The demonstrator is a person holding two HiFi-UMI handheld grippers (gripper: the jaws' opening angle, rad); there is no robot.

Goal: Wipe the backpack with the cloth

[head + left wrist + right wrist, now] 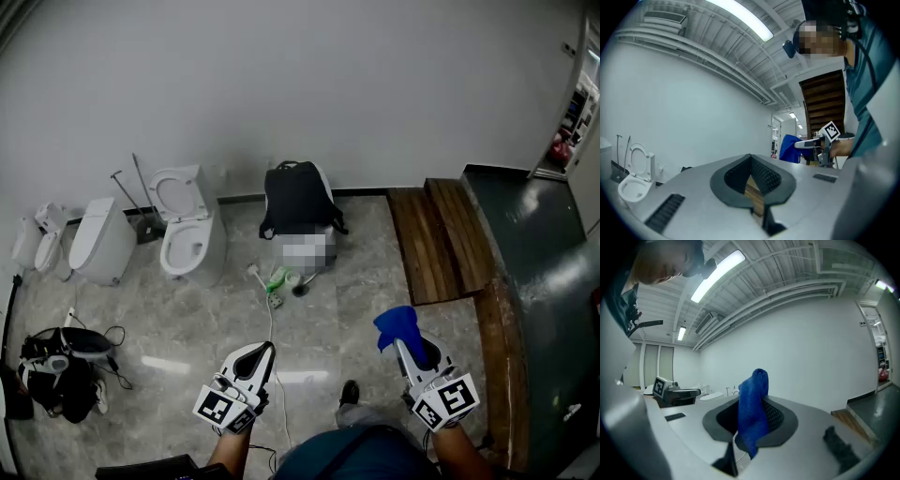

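Observation:
The black backpack [298, 199] stands upright against the far wall, above a mosaic patch. A blue cloth [397, 325] is pinched in my right gripper [405, 343], which is shut on it near my body, well short of the backpack. In the right gripper view the cloth [753, 409] sticks up between the jaws and drapes down over them. My left gripper [263, 350] is held low at the left, shut with nothing in it; its pads meet at the tip [751, 159]. The left gripper view also catches the right gripper [806, 144] with the cloth [787, 149].
A white toilet [190, 234] with raised seat and a second toilet [101, 242] stand left of the backpack. A cable and a green item [278, 279] lie on the tiles before it. A wooden platform [439, 236] and dark ledge [539, 272] run along the right. A dark bag with cables [61, 361] lies at bottom left.

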